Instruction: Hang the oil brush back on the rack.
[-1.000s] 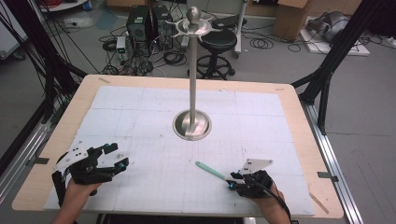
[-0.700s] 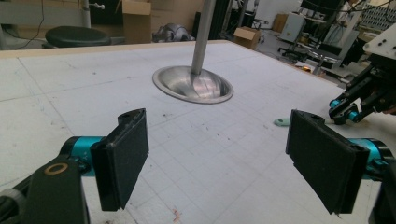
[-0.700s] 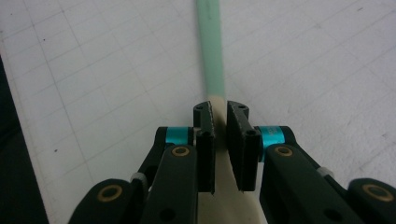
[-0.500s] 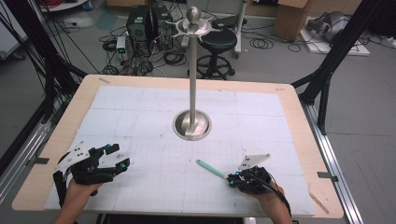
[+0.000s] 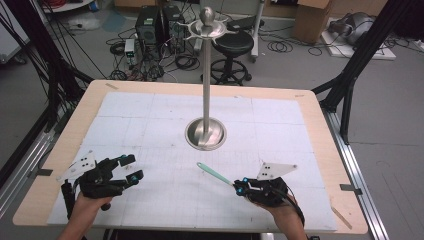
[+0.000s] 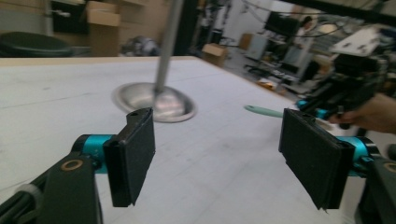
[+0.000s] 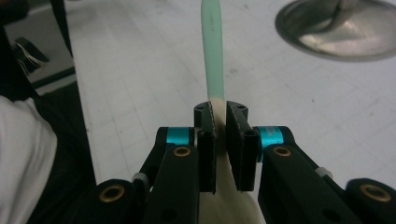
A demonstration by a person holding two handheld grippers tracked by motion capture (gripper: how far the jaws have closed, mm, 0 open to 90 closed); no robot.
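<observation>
Your right claw point(image 5: 239, 187) has just clamped onto the mint-handled spatula point(image 5: 214, 173), low over the counter point(image 5: 310, 150) near the steel stand point(image 5: 206, 132); your left claw point(image 5: 131, 168), jaws apart, has been narrowing slightly.

Stand point(image 5: 205, 131) upright at the desk point(image 5: 320, 125) centre; spatula point(image 5: 214, 173) lying before it, toward the right gripper point(image 5: 239, 187); left gripper point(image 5: 131, 167) well apart at near left.

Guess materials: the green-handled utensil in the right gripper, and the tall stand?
Utensil: matte mint-green handle, cream end between the pads; no glare, so probably silicone or soft plastic. Stand: likely polished steel or chrome plating; the dished base and pole mirror the room, with bright highlights.
</observation>
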